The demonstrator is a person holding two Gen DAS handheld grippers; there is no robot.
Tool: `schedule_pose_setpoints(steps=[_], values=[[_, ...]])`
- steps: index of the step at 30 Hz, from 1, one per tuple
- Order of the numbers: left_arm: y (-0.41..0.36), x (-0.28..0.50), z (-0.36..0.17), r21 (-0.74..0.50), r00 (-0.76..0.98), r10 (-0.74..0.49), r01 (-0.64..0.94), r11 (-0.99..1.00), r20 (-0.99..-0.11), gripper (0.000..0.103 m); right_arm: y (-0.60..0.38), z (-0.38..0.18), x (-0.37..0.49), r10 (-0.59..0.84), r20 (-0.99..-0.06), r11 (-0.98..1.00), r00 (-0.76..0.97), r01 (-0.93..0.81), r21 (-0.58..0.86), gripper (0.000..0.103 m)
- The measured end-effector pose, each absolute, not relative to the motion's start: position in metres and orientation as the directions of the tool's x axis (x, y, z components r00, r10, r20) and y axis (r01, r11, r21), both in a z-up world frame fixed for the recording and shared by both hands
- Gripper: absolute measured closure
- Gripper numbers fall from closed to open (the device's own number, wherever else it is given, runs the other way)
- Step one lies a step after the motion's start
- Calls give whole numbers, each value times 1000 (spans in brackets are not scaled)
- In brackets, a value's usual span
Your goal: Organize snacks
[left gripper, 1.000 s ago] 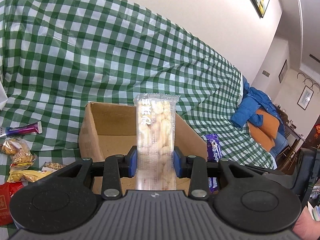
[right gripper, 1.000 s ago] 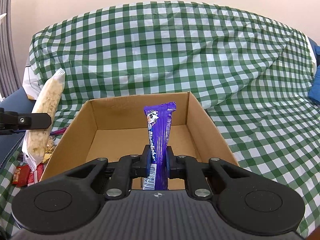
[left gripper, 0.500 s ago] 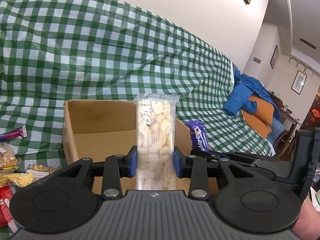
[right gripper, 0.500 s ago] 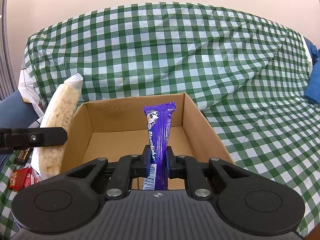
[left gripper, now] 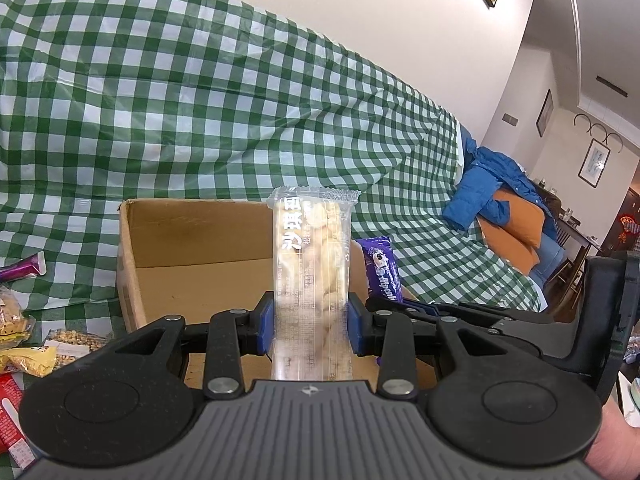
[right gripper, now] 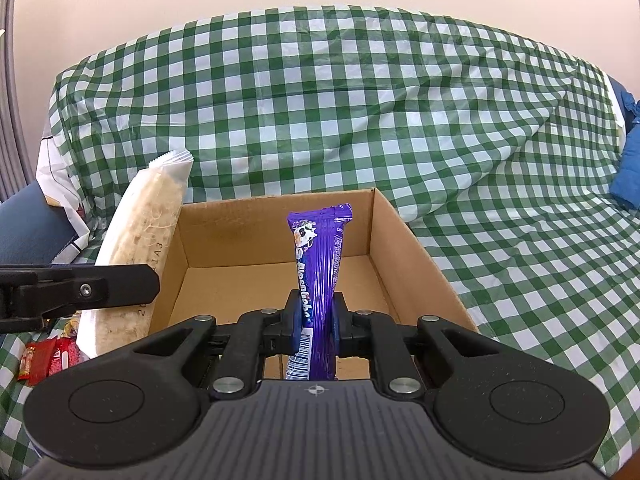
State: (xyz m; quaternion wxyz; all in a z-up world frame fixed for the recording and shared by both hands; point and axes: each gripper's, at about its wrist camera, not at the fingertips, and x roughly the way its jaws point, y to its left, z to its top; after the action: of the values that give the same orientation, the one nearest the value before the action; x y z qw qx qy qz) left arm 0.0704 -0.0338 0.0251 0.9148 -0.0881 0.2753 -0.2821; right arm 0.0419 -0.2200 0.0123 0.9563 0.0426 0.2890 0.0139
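A green-checked cloth (right gripper: 360, 100) draped the sofa, where an open box (right gripper: 416, 264) sat. Above the box's left edge, the left tool (left gripper: 311, 330) pinched a clear pastry pack (left gripper: 312, 272) upright; over the box's near side, the right tool (right gripper: 315, 322) clamped a purple bar (right gripper: 318, 264). Loose snacks (left gripper: 24, 344) lay left of the box.

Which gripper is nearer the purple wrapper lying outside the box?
Left. The left gripper is over the box's side nearest that purple wrapper; the right gripper is farther across.
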Motion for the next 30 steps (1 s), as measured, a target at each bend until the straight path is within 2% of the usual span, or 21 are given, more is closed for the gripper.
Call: schedule_pose_setpoints(steps=[6, 9, 13, 19, 25, 30], values=[[-36, 70, 25, -312, 686, -561, 467, 828, -463, 63, -220, 12, 42, 51, -554, 996, 831, -1, 90, 88], [-37, 71, 24, -309, 687, -552, 457, 834, -473, 59, -220, 11, 43, 51, -560, 996, 827, 1, 92, 88], [-34, 73, 24, -312, 695, -536, 436, 844, -479, 59, -223, 10, 44, 46, -572, 994, 819, 16, 104, 80], [-30, 72, 24, -276, 719, -488, 403, 873, -495, 59, -223, 8, 45, 41, -579, 994, 814, 27, 108, 79], [-10, 72, 23, -244, 746, -418, 340, 908, -518, 60, -217, 8, 44, 43, -580, 996, 813, 14, 93, 79], [28, 81, 17, -315, 731, -356, 200, 928, -582, 60, -208, 9, 41, 41, -573, 998, 819, -8, 59, 79]])
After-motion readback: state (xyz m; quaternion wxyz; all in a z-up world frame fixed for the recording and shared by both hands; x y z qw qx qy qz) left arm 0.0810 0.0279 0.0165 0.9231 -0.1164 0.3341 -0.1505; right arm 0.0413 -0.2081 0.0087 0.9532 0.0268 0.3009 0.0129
